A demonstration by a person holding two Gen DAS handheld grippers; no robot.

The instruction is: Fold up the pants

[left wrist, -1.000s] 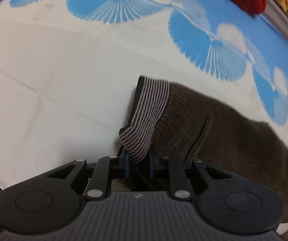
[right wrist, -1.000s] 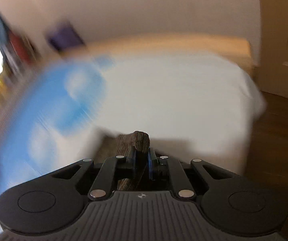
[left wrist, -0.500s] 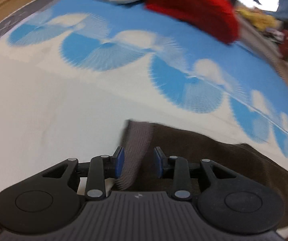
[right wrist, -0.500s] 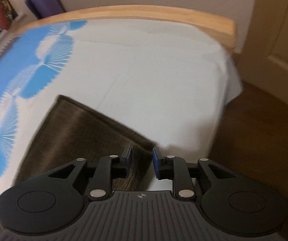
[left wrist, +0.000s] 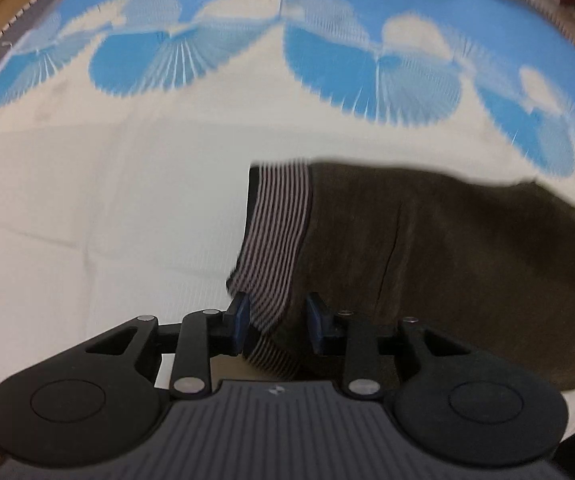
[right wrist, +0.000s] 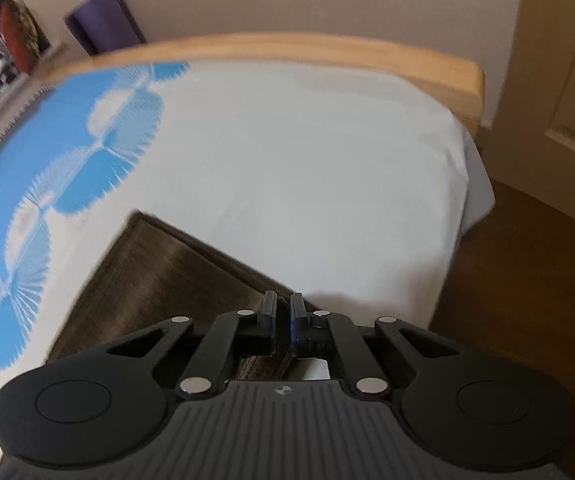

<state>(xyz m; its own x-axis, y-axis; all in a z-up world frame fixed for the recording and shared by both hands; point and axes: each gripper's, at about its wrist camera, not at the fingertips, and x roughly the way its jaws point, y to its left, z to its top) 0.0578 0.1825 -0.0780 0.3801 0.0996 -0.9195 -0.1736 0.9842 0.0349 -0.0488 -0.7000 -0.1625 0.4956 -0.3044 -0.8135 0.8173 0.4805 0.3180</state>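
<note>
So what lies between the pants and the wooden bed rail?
In the right wrist view, only bare white sheet lies between the pants and the rail.

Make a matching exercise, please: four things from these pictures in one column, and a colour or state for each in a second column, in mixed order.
Things:
1. left gripper
2. right gripper
3. waistband
4. bed frame

States:
A. light wood
B. striped
C. fingers apart, cloth between them
D. fingers nearly together on the dark brown pants

Pairs: 1-C, 2-D, 3-B, 4-A
</note>
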